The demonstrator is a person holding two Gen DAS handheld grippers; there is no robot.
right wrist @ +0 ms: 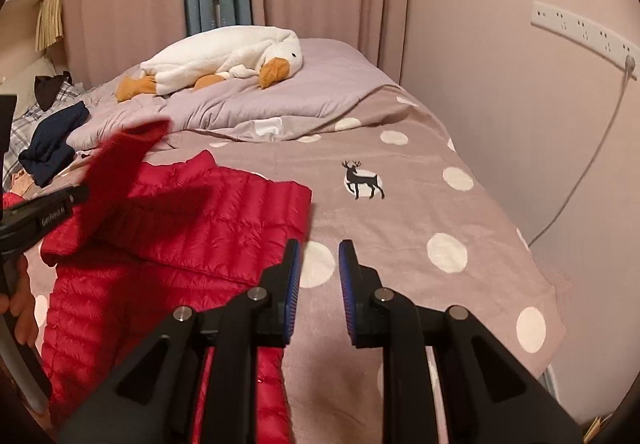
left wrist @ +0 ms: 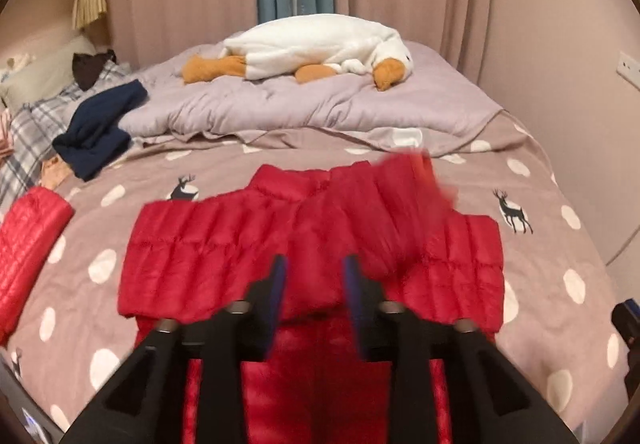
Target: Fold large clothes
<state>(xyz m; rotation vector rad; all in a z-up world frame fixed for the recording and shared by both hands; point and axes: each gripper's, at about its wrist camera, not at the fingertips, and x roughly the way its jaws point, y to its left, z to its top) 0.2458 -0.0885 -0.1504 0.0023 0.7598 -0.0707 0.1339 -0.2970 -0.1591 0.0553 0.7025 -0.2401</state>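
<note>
A red quilted down jacket lies spread on the dotted bedspread, collar toward the far side. In the left wrist view my left gripper hovers over the jacket's middle, jaws apart with nothing pinched between them. One red sleeve shows blurred in the air over the jacket's right shoulder. From the right wrist view that sleeve hangs right beside my left gripper, and a hand holds the gripper's handle. My right gripper stands narrowly open and empty above bare bedspread, to the right of the jacket.
A second red quilted piece lies at the bed's left edge. Navy clothing and plaid fabric sit at the far left. A white plush goose rests on a lilac duvet. A wall with a power strip borders the right.
</note>
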